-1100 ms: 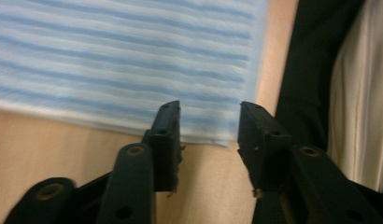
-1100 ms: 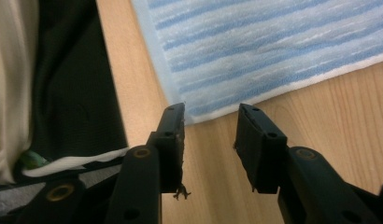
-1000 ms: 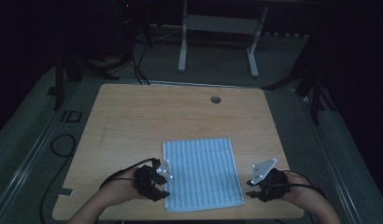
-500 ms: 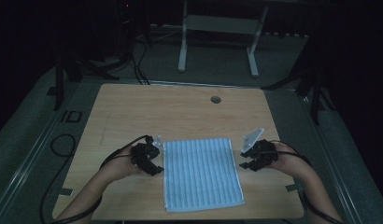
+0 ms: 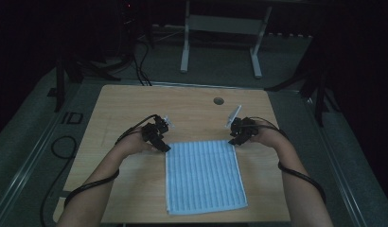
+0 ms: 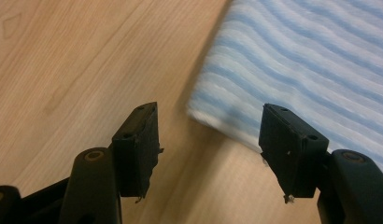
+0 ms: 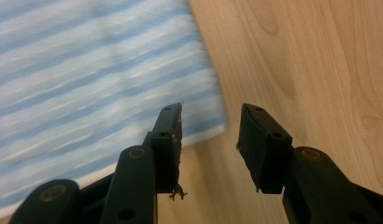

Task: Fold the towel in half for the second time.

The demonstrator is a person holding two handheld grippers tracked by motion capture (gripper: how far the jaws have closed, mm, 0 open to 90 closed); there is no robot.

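Towel (image 5: 204, 176) far corners — left tongs (image 5: 164, 147), right tongs (image 5: 233, 140)

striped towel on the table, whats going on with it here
A person holds a tool in each hand at the far corners of a blue-and-white striped towel that lies flat on the wooden table. The left tool is open, its jaws straddling the towel's corner without closing on it. The right tool is open too, with the towel's other far corner just beyond its jaws. Neither has gripped the cloth yet.

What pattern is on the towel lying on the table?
The towel has light blue and white stripes, seen best in the left gripper view.
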